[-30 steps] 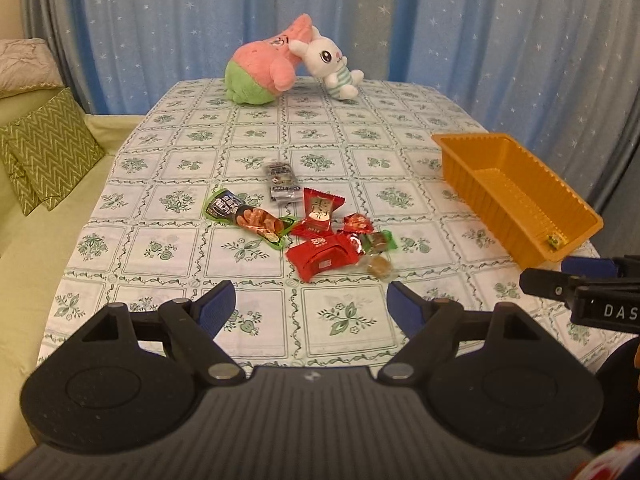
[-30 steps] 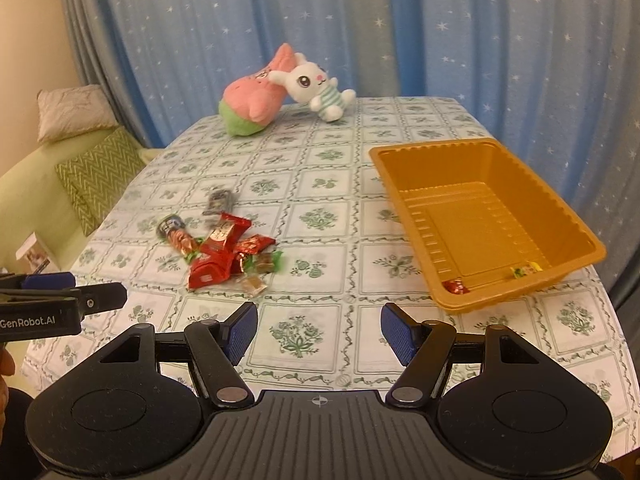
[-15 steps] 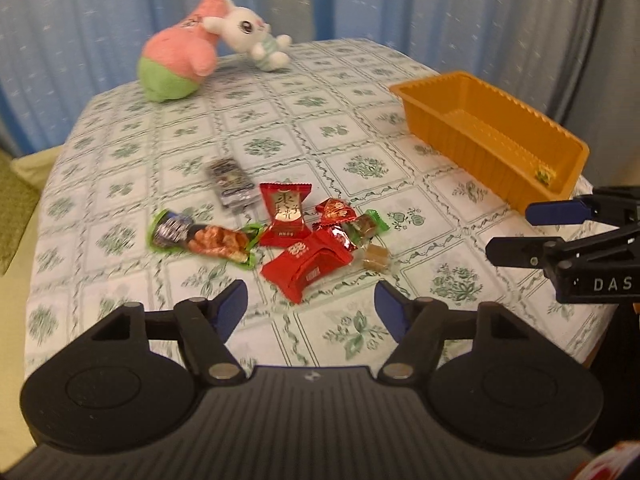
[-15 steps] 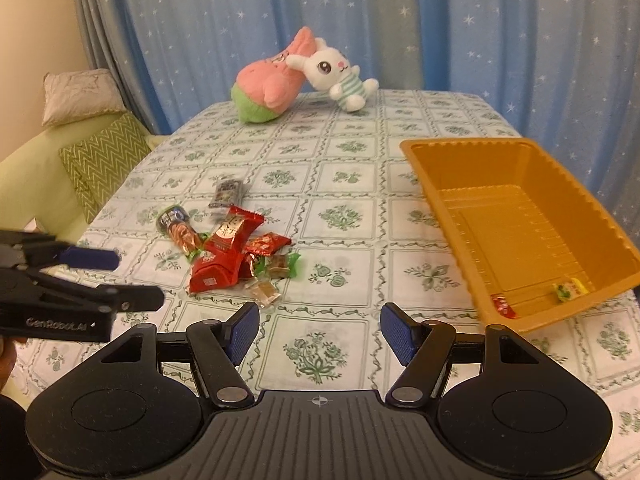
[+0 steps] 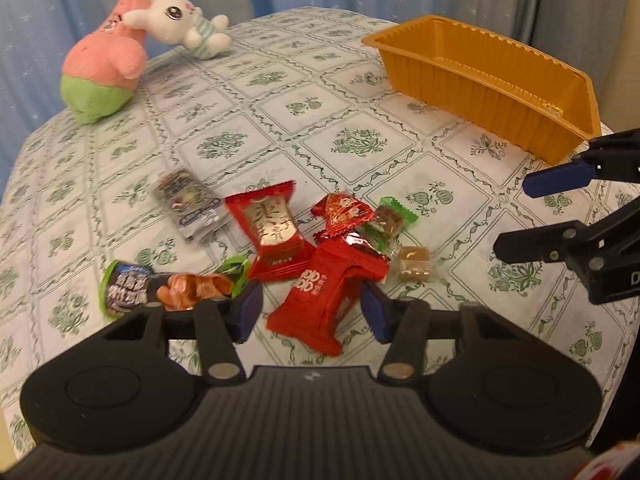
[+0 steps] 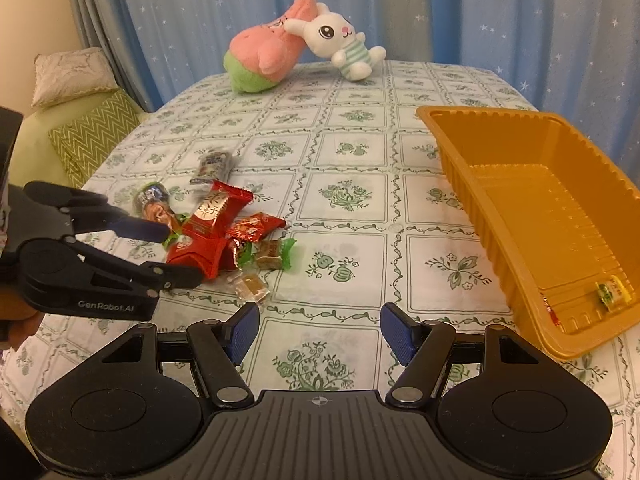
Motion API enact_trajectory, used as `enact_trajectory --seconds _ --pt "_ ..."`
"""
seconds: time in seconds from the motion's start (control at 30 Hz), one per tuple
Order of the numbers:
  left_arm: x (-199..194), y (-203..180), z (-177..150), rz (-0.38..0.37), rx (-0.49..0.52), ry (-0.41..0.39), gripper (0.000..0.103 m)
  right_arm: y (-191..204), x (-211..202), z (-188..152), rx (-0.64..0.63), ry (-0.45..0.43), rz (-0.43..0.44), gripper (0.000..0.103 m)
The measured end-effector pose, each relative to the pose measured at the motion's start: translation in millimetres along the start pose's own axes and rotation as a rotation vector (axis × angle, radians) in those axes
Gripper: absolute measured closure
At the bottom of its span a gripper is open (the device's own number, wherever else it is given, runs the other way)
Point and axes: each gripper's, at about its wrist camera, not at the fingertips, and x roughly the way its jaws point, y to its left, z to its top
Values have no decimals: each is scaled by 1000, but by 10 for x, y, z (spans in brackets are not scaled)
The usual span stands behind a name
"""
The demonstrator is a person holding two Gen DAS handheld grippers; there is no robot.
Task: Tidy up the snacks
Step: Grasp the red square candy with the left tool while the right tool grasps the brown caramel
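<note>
A heap of wrapped snacks lies mid-table. My left gripper [image 5: 312,314] hangs low over it, its jaws closing with the big red packet [image 5: 324,296] between the blue pads; the pads do not seem to press on it. Seen in the right wrist view, the left gripper [image 6: 172,252] straddles that red packet [image 6: 196,254]. Beside it lie a red-and-gold packet [image 5: 276,232], a green-wrapped candy [image 5: 388,216], a clear brown candy [image 5: 414,264] and a sausage packet [image 5: 168,290]. My right gripper [image 6: 320,328] stands open and empty over bare cloth, left of the orange tray [image 6: 452,152].
The tray holds a small yellow-green candy [image 6: 610,292] in its near corner. A grey packet [image 5: 188,204] lies behind the heap. A pink plush [image 5: 104,68] and a white bunny [image 5: 180,20] sit at the far edge. Cushions [image 6: 92,136] lie left of the table.
My left gripper dropped toward the snack heap, rolled, and its jaws narrowed around the big red packet. My right gripper came lower and nearer the table; its opening is unchanged.
</note>
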Motion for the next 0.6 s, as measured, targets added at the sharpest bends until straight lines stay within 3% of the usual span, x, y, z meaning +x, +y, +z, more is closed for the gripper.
enact_trajectory --seconds 0.23,0.4,0.47,0.6 --pt "5 5 -7 -38 -36 16 80 22 150 13 -20 0 31 35" --pt "-176 22 -43 -5 -118 -2 81 135 253 41 -84 -17 80 35" --pt "-261 43 -50 1 -152 -17 81 202 308 46 -126 -20 98 45" --pt "-415 75 -60 17 -204 -36 81 339 454 42 -214 -7 115 54"
